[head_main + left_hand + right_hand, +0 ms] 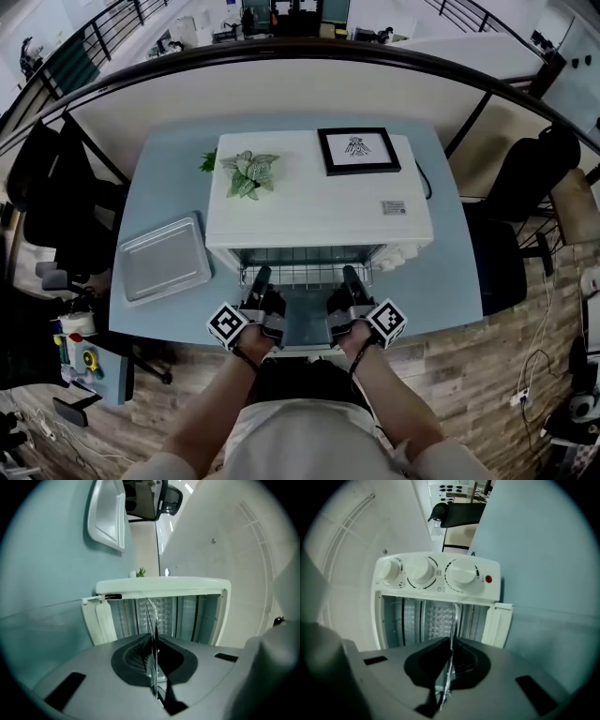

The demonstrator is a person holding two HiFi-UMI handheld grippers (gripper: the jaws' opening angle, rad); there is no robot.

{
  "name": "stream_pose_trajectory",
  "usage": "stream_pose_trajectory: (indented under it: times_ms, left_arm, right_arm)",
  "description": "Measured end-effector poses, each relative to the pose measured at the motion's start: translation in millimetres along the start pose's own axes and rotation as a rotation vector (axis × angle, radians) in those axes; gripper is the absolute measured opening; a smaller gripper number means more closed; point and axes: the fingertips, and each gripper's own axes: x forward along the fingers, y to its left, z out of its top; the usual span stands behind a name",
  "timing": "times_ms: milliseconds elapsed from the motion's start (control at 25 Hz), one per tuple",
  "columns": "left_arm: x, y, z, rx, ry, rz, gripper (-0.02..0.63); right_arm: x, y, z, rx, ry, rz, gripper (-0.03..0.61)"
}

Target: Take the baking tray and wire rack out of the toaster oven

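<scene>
**Both grippers clamp the wire rack at the oven mouth**

The desk (450, 281) carries the toaster oven (319, 211) at its middle, with the open mouth facing the near edge so things can be drawn straight out. The baking tray (164, 258) lies flat near the desk's left edge, clear of the oven, so that part looks done. The wire rack (305, 277) juts partway from the mouth. The left gripper (260, 275) and right gripper (349, 275) hold its front wire, one toward each end, likely to keep it level. Each pair of fingers (131, 656) is pressed together on that thin wire.

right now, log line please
left gripper: shut on wire rack | right gripper: shut on wire rack | baking tray: on table
</scene>
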Motion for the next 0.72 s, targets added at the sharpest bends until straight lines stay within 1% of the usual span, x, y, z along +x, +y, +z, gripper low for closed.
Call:
stream_pose_trajectory:
  times_ms: [120,200,360,480,520,720]
  left_arm:
    - [-22,-5,-10,-0.008,0.024,0.026,0.009]
    - [-36,-8,-15,-0.005,0.037,0.045,0.009]
    - [-59,-11,-20,0.022,0.064,0.09,0.009]
    - [-71,-25,-28,-0.006,0.077,0.064,0.009]
    - [-76,-28,-30,-0.011,0.082,0.062,0.011]
    - [-99,-38,-36,-0.028,0.096,0.109,0.011]
  right_arm:
    - [-24,3,-9,0.005,0.008,-0.034,0.008]
    - [-39,7,-13,0.0,0.015,-0.04,0.008]
    - [-63,13,-22,-0.011,0.032,-0.074,0.006]
    - [-81,18,-26,-0.015,0.03,-0.111,0.006]
    - [-86,20,-28,-0.012,0.028,-0.109,0.006]
    - [-111,32,-37,-0.013,0.026,-0.086,0.008]
